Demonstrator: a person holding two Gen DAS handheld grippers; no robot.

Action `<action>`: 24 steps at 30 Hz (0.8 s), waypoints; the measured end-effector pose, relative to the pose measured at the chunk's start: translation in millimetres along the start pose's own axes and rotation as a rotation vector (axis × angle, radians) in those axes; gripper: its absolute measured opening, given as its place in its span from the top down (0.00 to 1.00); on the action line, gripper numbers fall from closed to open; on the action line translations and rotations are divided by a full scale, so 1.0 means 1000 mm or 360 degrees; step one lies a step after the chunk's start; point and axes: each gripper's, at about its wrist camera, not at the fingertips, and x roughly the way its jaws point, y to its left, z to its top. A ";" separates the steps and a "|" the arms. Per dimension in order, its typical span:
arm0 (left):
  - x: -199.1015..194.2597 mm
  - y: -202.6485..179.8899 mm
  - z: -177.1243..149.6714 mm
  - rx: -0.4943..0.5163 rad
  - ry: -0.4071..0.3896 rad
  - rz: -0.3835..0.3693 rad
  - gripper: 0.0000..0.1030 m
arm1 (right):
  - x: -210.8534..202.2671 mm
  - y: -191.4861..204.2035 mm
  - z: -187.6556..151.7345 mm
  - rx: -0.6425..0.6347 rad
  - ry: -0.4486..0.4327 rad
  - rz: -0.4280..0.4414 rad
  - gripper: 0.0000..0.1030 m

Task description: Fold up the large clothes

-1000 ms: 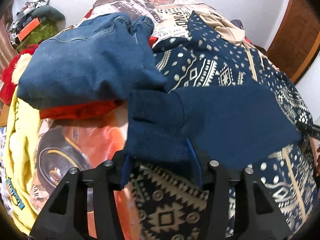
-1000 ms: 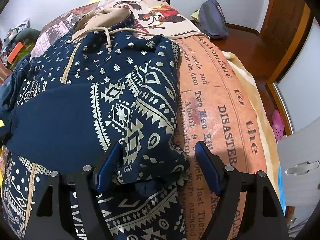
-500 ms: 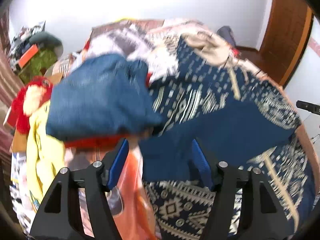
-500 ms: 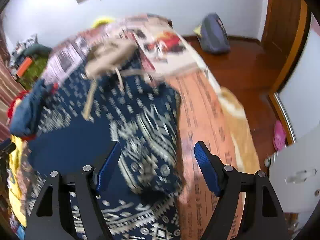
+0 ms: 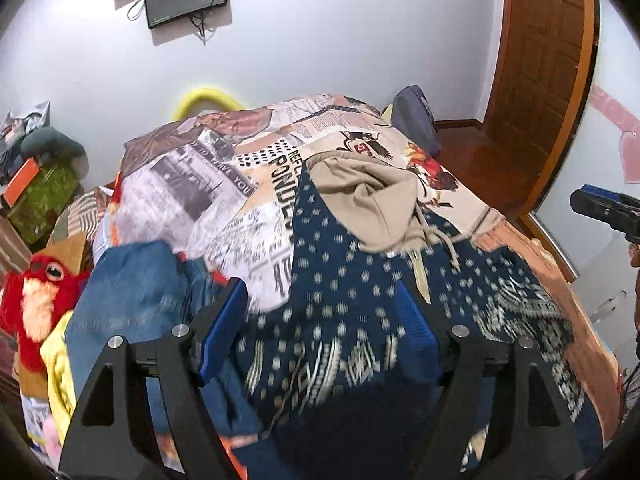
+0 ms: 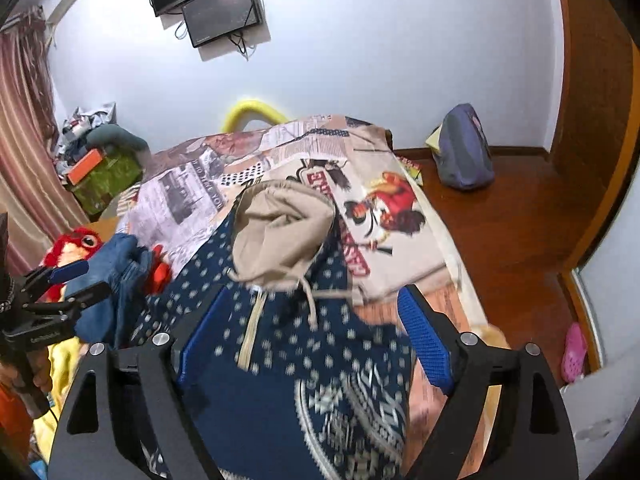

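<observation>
A navy patterned hoodie with a beige hood lies spread on the bed; it also shows in the right wrist view with its hood. My left gripper is open and empty, raised above the hoodie's left side. My right gripper is open and empty, raised above the hoodie's right side. The left gripper also shows at the left edge of the right wrist view, and the right gripper's tip shows at the right of the left wrist view.
Folded blue jeans lie on red and yellow clothes at the bed's left, by a red plush toy. The printed bedspread covers the bed. A backpack sits on the wood floor. Screens hang on the wall.
Both grippers have let go of the hoodie's folded-in sleeves and lifted up and back. The views now tilt up to show the wall and the hood.
</observation>
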 end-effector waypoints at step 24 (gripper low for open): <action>0.226 0.009 0.042 -0.0402 0.0353 0.0040 0.54 | 0.256 -0.025 0.006 0.0346 0.0611 -0.0007 0.43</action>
